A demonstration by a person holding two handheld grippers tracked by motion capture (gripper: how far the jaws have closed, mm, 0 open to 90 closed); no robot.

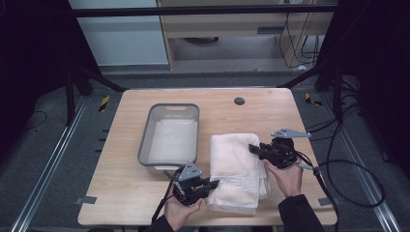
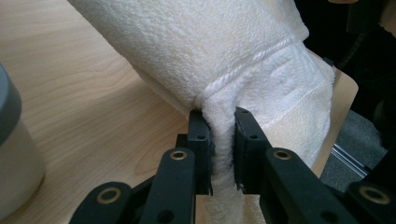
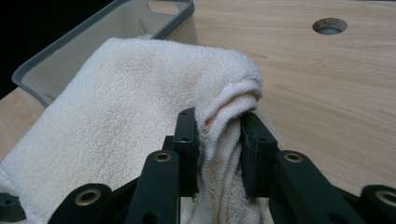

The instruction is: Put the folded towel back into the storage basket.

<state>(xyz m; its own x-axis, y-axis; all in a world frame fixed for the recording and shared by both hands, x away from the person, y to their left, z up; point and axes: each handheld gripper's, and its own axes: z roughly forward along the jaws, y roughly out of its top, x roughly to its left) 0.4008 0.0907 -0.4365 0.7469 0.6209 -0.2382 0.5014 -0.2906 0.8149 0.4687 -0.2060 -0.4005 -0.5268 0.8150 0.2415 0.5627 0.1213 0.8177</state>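
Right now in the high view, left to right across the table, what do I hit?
Grey tub → left tool, shut on the towel's near left edge → folded white towel → right tool, shut on the towel's right edge.

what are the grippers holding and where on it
Both pinch the folded towel: left gripper on its near-left edge, right gripper on the bunched far-right corner.

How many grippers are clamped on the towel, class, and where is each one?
2. The left gripper pinches the folded towel at its near left edge; the right gripper pinches its far right side. Both close-up gripper views show cloth between the jaws.
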